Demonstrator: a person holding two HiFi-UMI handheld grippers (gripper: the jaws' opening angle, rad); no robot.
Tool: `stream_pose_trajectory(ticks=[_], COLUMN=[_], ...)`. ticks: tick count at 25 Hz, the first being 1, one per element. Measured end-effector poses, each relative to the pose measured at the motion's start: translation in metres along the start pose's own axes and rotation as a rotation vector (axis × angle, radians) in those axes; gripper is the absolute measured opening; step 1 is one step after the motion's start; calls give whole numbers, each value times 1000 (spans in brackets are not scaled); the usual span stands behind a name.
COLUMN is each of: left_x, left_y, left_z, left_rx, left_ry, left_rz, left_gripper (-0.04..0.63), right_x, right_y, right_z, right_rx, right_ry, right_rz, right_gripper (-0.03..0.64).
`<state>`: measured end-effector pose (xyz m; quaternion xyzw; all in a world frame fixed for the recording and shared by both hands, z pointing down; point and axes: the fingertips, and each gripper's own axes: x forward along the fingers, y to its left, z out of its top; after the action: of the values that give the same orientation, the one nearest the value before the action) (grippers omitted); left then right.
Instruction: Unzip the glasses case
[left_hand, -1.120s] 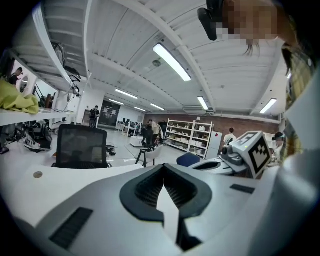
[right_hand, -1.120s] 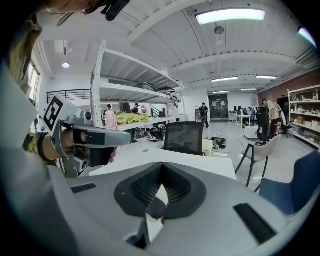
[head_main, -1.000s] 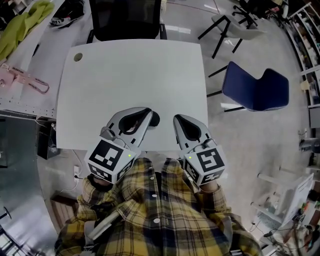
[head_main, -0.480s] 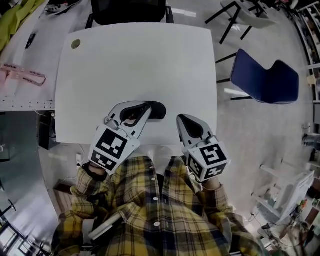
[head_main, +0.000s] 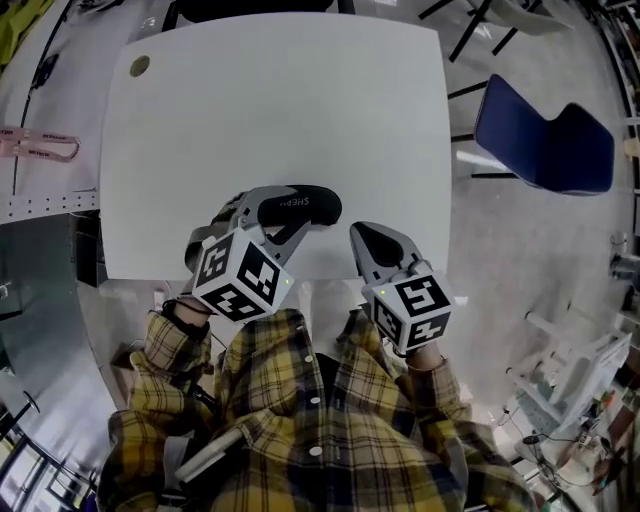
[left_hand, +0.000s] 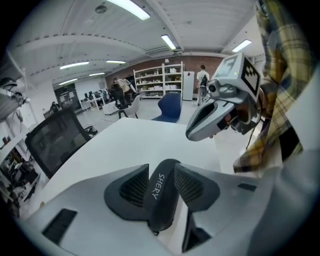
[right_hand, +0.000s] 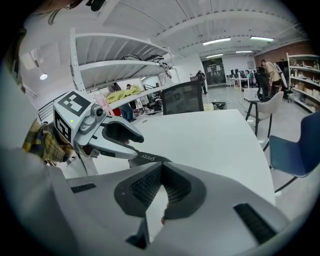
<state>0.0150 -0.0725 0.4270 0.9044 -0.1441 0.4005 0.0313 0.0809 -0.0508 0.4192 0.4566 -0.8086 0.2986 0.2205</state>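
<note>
Far L, off the table: pink object (head_main: 40, 147) on a grey bench (head_main: 55, 205) running along the table's L edge. The white table (head_main: 270, 100) has a round cable hole (head_main: 139, 66) at its far-L corner.

L gripper (head_main: 292, 210) is at the table's near edge, L of centre. It's angled down, tips toward the R side, marker cube on the person's side. Its jaws are opening w/ the glasses case (head_main: 318, 205) between them. The case is a black hard shell w/ white "SHERY" lettering. In the L gripper view a pad lies against each side of the case, which sits end-on btwn them. In the head view the case sticks out past the tips.

The case is at the near edge, approx mid-width, long axis roughly along that edge. Can't tell if it rests on the table or hangs just above. Zip can't be made out.

R gripper (head_main: 358, 233) is just R of the case, not touching it. It's also at the near edge, tips toward the far side. Its jaws are closed tip to tip w/ nothing in them; the R gripper view shows the pads meeting at the front.

Plaid shirt (head_main: 300, 420) sleeves sit behind both grippers. Far R, on the floor well clear of the table: blue chair (head_main: 545, 140).
</note>
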Motion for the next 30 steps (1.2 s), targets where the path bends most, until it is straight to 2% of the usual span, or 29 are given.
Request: stream_pose_trajectory(ticks=[6,16,25,30], left_x=[23,51,55,56], left_y=[-10,-17,-15,-16], left_z=[-24,-33,-37,-40], left_rx=[157,309,323,324], left_ry=[117,211,168,154], left_rz=[-106,-127,-93,-88], left_gripper=[243,267,267,267], right_x=[9,12,29,40], right_y=[-5,-14,-11,-7], right_z=[-18,-44,-50,-65], right_rx=[17,54,23,-55], right_ry=[37,107,151,216], right_rz=[4,32,78,106], right_gripper=[-2,-2,0,2])
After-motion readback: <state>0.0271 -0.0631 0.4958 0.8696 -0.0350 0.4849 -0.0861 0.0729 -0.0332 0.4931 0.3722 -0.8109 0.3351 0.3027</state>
